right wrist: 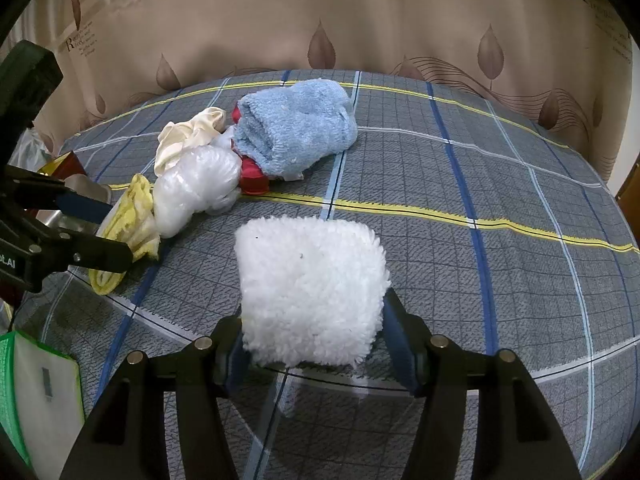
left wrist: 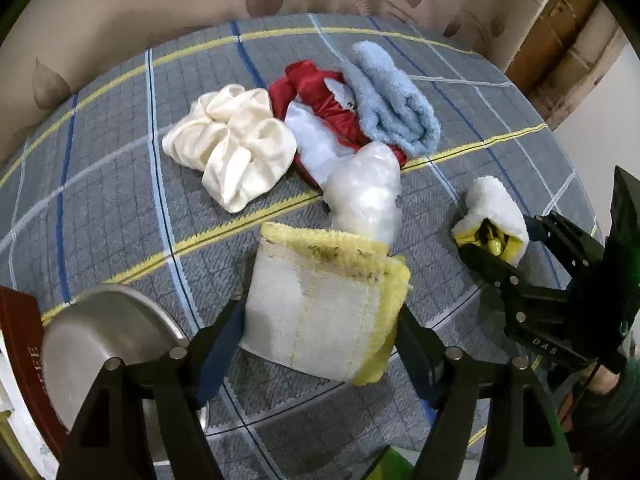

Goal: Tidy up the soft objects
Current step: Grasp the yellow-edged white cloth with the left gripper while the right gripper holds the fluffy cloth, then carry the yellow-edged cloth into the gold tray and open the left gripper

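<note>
A yellow-edged white cloth [left wrist: 320, 312] lies on the grey checked tablecloth [left wrist: 120, 200]. My left gripper [left wrist: 320, 310] stands over it, open, one finger at each side of the cloth. In the right wrist view the left gripper [right wrist: 118, 234] straddles the same yellow cloth [right wrist: 132, 216]. My right gripper [right wrist: 312, 312] is shut on a white fluffy pad [right wrist: 308, 284]. The left wrist view shows the right gripper [left wrist: 494, 240] and the pad's [left wrist: 496, 204] yellow inside. Behind lie a cream satin cloth [left wrist: 236, 144], a red cloth [left wrist: 316, 92], a blue fluffy towel [left wrist: 392, 100] and a clear plastic bundle [left wrist: 368, 192].
A metal pot [left wrist: 104, 340] and a dark red box [left wrist: 20, 340] sit at the table's near left. A green mesh bag [right wrist: 40, 392] hangs below the left edge. A beige leaf-print curtain [right wrist: 360, 20] closes off the back. The tablecloth [right wrist: 520, 240] stretches bare to the right.
</note>
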The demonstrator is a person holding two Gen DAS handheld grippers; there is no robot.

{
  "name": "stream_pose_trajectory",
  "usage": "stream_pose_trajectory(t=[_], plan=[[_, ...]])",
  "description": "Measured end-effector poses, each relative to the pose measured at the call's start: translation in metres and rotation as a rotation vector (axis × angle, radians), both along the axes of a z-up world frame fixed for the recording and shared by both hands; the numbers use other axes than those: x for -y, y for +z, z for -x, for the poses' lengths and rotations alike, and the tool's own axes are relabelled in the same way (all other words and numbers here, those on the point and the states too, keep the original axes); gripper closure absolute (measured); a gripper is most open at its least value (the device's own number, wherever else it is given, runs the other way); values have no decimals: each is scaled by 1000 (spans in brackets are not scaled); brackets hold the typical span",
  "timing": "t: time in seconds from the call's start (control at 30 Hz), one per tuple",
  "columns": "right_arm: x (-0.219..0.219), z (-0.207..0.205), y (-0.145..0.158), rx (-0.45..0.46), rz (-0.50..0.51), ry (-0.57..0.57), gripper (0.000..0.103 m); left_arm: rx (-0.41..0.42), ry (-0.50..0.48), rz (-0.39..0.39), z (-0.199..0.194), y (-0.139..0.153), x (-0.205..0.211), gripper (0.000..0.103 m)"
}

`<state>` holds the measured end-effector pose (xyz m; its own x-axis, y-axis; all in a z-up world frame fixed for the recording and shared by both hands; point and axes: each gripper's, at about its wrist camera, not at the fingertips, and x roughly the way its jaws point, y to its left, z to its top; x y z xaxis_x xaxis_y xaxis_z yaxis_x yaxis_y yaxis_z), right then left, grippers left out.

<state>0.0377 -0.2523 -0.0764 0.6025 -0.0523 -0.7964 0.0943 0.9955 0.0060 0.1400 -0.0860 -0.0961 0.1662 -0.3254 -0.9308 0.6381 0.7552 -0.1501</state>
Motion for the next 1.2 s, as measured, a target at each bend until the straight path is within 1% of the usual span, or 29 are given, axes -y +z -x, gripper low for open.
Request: stream_pose_trajectory(t=[0.2, 0.3, 0.43, 0.73, 0.83, 1.13, 1.2], plan=[[0, 0, 0, 0, 1, -1, 45, 26, -10, -3, 8, 7, -1, 32], [0, 0, 0, 0, 1, -1, 45, 31, 4, -10, 10, 10, -3, 32], [0, 0, 0, 0, 1, -1, 45, 32, 24, 0, 10, 15, -7, 32], [-2, 0, 0, -1, 3, -1, 45, 57, 66, 7, 13, 32, -27, 32], [-2, -1, 0, -1, 5, -1, 45, 78, 75, 1, 19, 39, -33, 32], [-3, -1, -1, -1, 5, 0, 45, 117, 136, 8, 34, 63, -63, 32], [-3, -1, -1, -1, 5, 0, 45, 125, 157, 15, 36, 70, -75, 32]])
